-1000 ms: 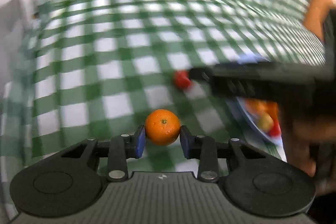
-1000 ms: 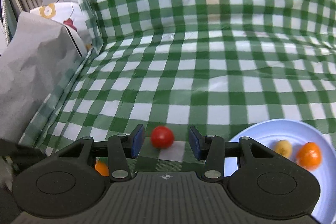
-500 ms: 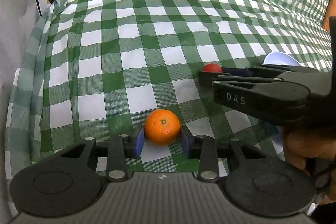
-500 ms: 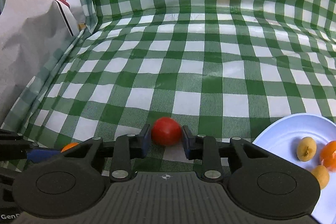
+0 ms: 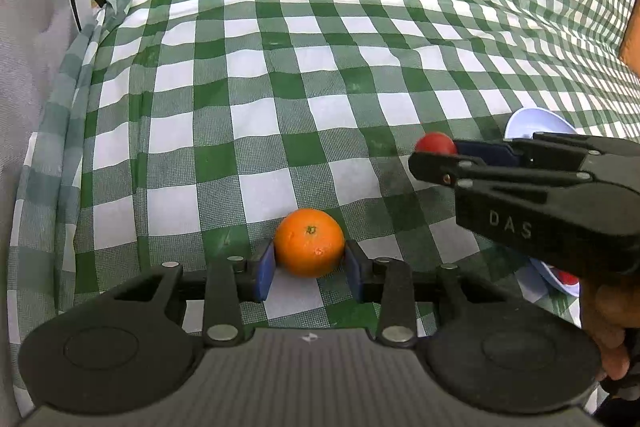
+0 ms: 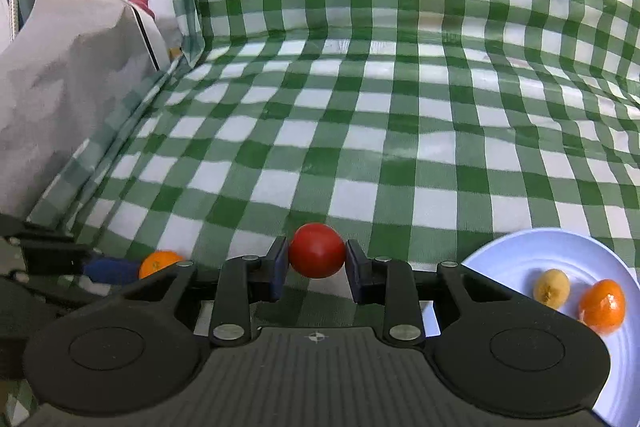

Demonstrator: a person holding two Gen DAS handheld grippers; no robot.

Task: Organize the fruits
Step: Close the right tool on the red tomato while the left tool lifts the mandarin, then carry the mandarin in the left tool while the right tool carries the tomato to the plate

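Right wrist: tomato now lifted w/ gripper

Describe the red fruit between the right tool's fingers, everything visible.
The red fruit is small, round, smooth and glossy, tomato-like, with no stem showing. It sits between the blue pads of the right tool, which press its two sides. Whether it rests on the green checked cloth or is lifted cannot be told. The left wrist view shows it at that tool's tip, near the pale plate.
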